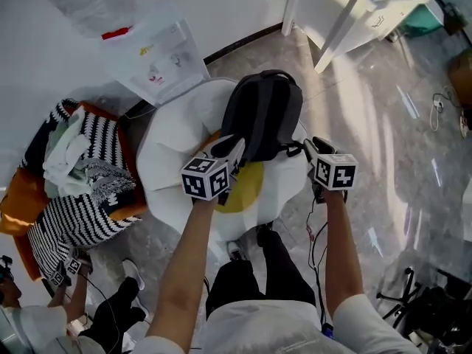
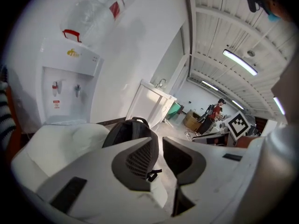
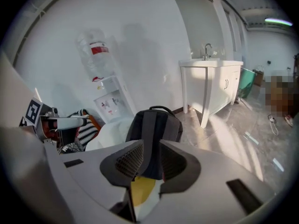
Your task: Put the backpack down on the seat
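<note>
Grey polished floor is spreading out below a white wall, with a water dispenser standing against that wall and a white sink cabinet standing further along to the right. A white, petal-edged seat with a yellow centre is sitting on the floor just in front of the dispenser. Striped cushions are lying heaped beside the seat's left edge.

The black backpack is resting upright on the seat, on its right half and toward its far edge. Its carry handle is pointing up and its base is meeting the far rim of the yellow centre. A strap is trailing from its lower right side toward the seat's right edge.

The left gripper is hovering over the near edge of the yellow centre, just at the backpack's lower left corner. In its own view its pads are standing a narrow gap apart with nothing between them, and the backpack is showing beyond the left jaw.

The right gripper is hanging over the seat's right edge, just beside the trailing strap. Its jaws are also standing apart, not pressing on anything, and the backpack's back panel is showing through the gap, further off.
</note>
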Demonstrator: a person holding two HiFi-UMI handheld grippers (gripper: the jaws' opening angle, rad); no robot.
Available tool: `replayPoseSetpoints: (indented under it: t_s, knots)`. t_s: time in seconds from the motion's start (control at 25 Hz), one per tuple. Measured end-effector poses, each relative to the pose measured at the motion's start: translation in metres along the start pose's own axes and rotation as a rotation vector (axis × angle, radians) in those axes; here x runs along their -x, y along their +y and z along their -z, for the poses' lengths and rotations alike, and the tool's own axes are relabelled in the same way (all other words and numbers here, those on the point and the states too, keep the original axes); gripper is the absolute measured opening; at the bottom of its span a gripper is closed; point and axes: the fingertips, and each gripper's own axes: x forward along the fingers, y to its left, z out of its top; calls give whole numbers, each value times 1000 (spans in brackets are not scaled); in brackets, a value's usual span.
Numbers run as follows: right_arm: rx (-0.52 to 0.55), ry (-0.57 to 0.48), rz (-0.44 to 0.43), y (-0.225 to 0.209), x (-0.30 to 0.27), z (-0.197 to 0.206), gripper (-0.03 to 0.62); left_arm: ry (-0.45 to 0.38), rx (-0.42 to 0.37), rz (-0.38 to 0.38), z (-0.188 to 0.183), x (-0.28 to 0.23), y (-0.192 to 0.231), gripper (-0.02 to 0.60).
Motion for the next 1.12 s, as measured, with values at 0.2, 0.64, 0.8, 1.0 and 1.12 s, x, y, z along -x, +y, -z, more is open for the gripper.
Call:
replayPoseSetpoints:
  t_s: [0.2, 0.64, 0.8, 1.0, 1.12]
  knots:
    - [50, -66, -11, 38, 42, -13, 63, -22, -81, -23, -13, 51, -16, 86]
    - [130, -173, 13, 103, 124, -37, 5, -92, -158, -44, -42, 137, -42, 86]
    - [164, -199, 16, 119, 153, -43, 3, -112, -172, -57, -49, 161, -53, 86]
    - [208, -228, 17, 136, 183, -45, 3, -141, -182, -87, -57, 190, -60, 86]
    - [229, -244, 13, 148, 200, -47, 3, -152, -188, -86, -61, 205, -69, 86]
